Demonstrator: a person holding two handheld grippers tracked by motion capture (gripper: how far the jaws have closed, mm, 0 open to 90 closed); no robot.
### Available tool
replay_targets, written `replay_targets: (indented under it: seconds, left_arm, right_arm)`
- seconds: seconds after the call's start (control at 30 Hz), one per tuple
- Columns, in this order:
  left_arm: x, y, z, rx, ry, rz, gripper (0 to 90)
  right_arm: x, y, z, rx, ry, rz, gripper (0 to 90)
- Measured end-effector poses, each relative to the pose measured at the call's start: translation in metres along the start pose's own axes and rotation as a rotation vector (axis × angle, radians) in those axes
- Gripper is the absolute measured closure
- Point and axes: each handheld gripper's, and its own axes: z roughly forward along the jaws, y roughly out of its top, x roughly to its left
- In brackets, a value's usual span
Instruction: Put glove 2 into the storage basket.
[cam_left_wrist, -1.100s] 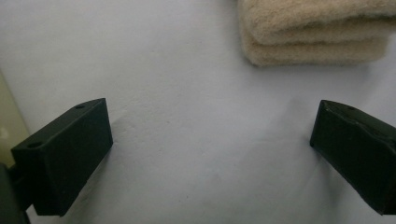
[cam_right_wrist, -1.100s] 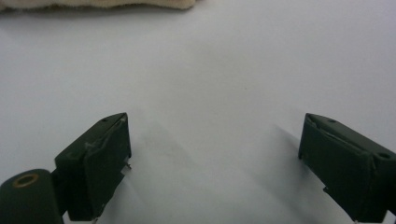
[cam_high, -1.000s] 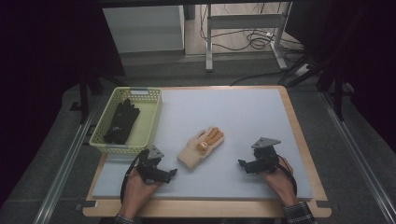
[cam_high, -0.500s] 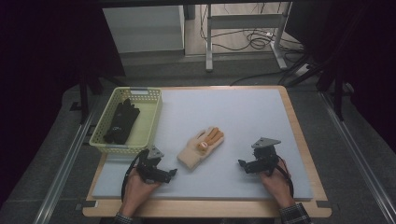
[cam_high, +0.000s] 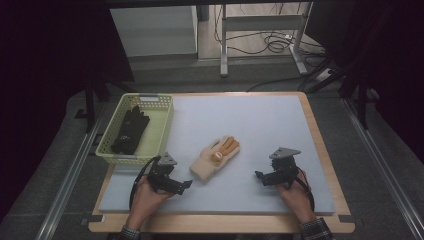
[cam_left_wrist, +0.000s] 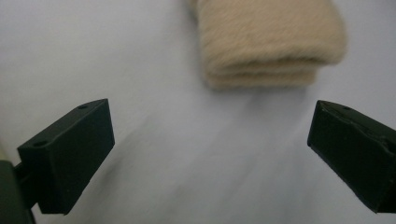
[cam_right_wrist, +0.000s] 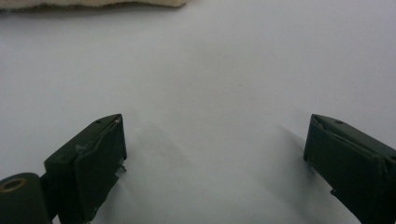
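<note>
High view: left gripper (cam_high: 186, 184) and right gripper (cam_high: 259, 175) rest low on the grey mat (cam_high: 260, 125), both w/ jaws spread wide, nothing between them. Cream glove (cam_high: 216, 158) lies flat betw. the two, its cuff just ahead of the left gripper's jaws, orange fingers pointing away. Beyond the left gripper sits a yellow-green basket (cam_high: 161, 131) w/ black gloves (cam_high: 130, 130) inside.

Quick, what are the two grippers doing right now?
Left gripper: open, holding nothing, facing the cream glove.
Right gripper: open, holding nothing.
</note>
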Motion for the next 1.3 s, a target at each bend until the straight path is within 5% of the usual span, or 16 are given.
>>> replay_targets:
  seconds: [0.43, 0.7, 1.0, 1.07, 1.3]
  left_arm:
    - [-0.014, 0.06, 0.021, 0.052, -0.019, 0.053, 0.0]
    - [-0.021, 0.09, 0.05, 0.111, -0.019, 0.089, 0.0]
    - [-0.025, 0.099, 0.093, 0.214, 0.033, 0.114, 0.0]
    - [-0.022, 0.099, 0.098, 0.221, 0.016, 0.099, 1.1]
    - [-0.021, 0.1, 0.088, 0.202, 0.016, 0.099, 36.4]
  right_arm:
    - [0.0, 0.0, 0.0, 0.0, 0.0, 0.0, 5.6]
    - [0.0, 0.0, 0.0, -0.001, 0.002, 0.002, 5.6]
    - [0.0, 0.0, 0.0, -0.001, 0.003, 0.001, 5.6]
    - [0.0, 0.0, 0.0, -0.001, 0.003, 0.002, 5.6]
    - [0.0, 0.0, 0.0, 0.0, 0.003, 0.002, 5.6]
